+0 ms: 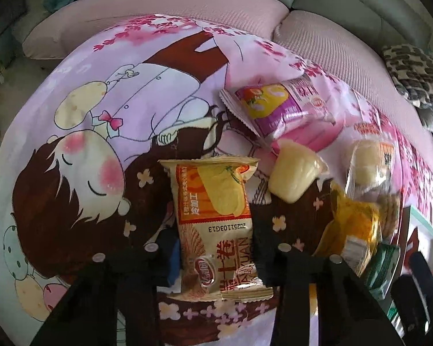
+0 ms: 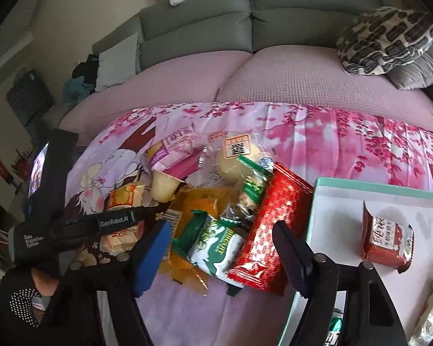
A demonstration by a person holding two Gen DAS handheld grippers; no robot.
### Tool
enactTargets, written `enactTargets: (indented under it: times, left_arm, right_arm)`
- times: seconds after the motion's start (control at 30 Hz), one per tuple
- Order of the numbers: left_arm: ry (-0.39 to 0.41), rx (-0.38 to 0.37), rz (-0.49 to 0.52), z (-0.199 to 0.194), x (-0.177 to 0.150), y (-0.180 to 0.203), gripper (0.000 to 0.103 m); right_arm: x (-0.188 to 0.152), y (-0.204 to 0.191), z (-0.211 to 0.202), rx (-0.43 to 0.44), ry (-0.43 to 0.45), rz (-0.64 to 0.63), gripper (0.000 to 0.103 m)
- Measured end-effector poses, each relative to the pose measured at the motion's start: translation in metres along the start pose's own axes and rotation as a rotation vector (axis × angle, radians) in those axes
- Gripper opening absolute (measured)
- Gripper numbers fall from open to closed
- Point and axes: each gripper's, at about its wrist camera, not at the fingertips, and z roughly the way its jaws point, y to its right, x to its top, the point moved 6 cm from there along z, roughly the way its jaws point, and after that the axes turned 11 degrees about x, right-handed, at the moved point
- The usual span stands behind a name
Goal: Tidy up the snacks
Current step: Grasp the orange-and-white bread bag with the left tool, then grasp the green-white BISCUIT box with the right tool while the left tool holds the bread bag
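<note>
Beige snack packet (image 1: 216,225) clamped between left fingers (image 1: 170,256).

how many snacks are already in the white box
2 in full view: a red packet mid-box and a pale packet at the box's near right edge. A red scrap beside it may be a third.

A pink cartoon-print sheet (image 1: 106,92) covers the surface, spread up against the sofa's pink seat cushions (image 2: 288,77). Snacks lie scattered on it: a beige-and-orange snack packet (image 1: 216,219), a purple packet (image 1: 277,109), a pale jelly cup (image 1: 291,173), a long red packet (image 2: 271,227), a green-and-white packet (image 2: 216,248). A teal-rimmed white box (image 2: 332,201) sits at the right.
</note>
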Motion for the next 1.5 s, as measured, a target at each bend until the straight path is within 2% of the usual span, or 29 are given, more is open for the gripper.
enactTargets:
  times: [0.1,0.27,0.47,0.73,1.1,1.2,1.37,1.5]
  left_arm:
    - [-0.008,0.012,0.028,-0.004,-0.010,-0.002,0.039]
    - [-0.025,0.010,0.055,-0.010,-0.022,-0.001,0.039]
    - [-0.042,-0.030,0.036,-0.012,-0.025,-0.006,0.039]
    - [-0.050,-0.040,0.036,-0.014,-0.027,-0.007,0.039]
    - [-0.056,-0.046,0.029,-0.012,-0.025,-0.005,0.039]
    - [-0.057,-0.046,0.029,-0.012,-0.025,-0.005,0.039]
    - [-0.059,-0.051,0.025,-0.011,-0.025,-0.005,0.039]
    - [-0.060,-0.054,0.021,-0.012,-0.025,-0.006,0.039]
  right_arm:
    - [0.001,-0.004,0.002,0.004,-0.012,-0.031,0.070]
    - [0.004,-0.009,0.008,0.027,-0.031,-0.064,0.070]
    - [0.007,-0.013,0.020,0.066,-0.078,-0.155,0.070]
    - [-0.003,-0.018,0.033,0.145,-0.164,-0.219,0.070]
    - [-0.022,-0.011,0.029,0.120,-0.195,-0.266,0.070]
    - [-0.023,-0.011,0.027,0.084,-0.191,-0.283,0.062]
    - [-0.024,-0.008,0.025,0.061,-0.173,-0.240,0.058]
    - [-0.019,-0.003,0.025,0.050,-0.147,-0.123,0.054]
